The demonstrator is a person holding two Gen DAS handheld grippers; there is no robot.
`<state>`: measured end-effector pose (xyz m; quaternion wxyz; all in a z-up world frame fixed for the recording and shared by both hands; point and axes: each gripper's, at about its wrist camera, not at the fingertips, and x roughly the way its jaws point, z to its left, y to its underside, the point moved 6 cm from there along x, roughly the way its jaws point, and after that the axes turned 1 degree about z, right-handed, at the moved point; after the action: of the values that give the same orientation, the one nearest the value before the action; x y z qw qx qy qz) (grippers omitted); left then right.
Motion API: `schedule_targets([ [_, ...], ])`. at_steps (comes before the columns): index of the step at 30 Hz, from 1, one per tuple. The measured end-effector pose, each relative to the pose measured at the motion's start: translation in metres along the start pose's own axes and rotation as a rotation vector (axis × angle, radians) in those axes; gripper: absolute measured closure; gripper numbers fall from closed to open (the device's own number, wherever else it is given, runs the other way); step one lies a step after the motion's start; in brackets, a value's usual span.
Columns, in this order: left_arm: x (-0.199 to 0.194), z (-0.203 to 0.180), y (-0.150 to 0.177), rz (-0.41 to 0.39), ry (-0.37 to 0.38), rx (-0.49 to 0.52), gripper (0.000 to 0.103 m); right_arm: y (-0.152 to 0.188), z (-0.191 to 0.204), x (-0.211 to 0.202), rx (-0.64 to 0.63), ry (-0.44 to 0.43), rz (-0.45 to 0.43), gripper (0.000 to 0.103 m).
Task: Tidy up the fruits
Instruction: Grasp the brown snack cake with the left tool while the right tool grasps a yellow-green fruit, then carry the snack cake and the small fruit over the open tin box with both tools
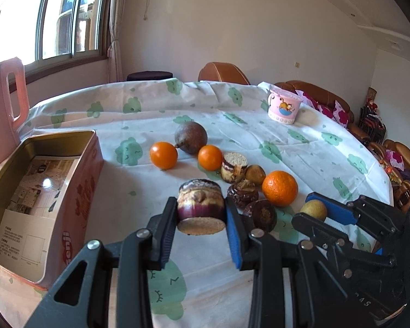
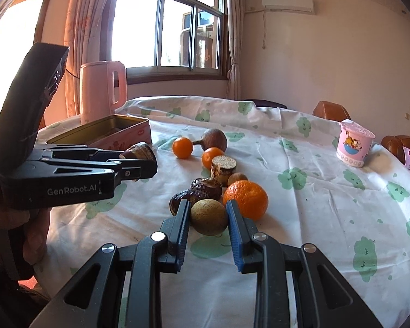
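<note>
My left gripper (image 1: pixel 201 220) is shut on a purple-and-tan sugarcane piece (image 1: pixel 200 205), held above the cloth right of the open pink tin box (image 1: pixel 54 191). It also shows in the right wrist view (image 2: pixel 139 161). My right gripper (image 2: pixel 208 218) is shut on a small yellow-green round fruit (image 2: pixel 209 217), also seen in the left wrist view (image 1: pixel 314 210). On the cloth lie a big orange (image 2: pixel 246 198), two small oranges (image 2: pixel 182 147) (image 2: pixel 211 157), a brown pear-shaped fruit (image 2: pixel 213 139), another sugarcane piece (image 2: pixel 222 168) and dark dried fruits (image 2: pixel 202 188).
A pink kettle (image 2: pixel 101 93) stands behind the tin box (image 2: pixel 109 131). A pink cartoon cup (image 2: pixel 355 145) stands at the far right of the round table with its white green-printed cloth (image 2: pixel 314 205). Brown chairs (image 2: pixel 330 110) stand behind the table.
</note>
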<state>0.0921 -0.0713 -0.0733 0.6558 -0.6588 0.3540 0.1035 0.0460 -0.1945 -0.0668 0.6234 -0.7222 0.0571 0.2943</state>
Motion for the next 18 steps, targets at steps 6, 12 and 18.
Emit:
schedule_targets([
  [6,-0.007,0.000,-0.001,-0.041,-0.026,0.008,0.068,-0.007,-0.001,-0.002,0.006,0.007,-0.032,0.074],
  [12,-0.013,0.000,-0.003,-0.076,-0.053,0.011,0.068,-0.011,-0.001,-0.004,0.010,0.013,-0.057,0.074],
  [18,-0.019,-0.001,-0.003,-0.108,-0.079,0.022,0.068,-0.014,-0.002,-0.006,0.019,0.018,-0.083,0.074],
])
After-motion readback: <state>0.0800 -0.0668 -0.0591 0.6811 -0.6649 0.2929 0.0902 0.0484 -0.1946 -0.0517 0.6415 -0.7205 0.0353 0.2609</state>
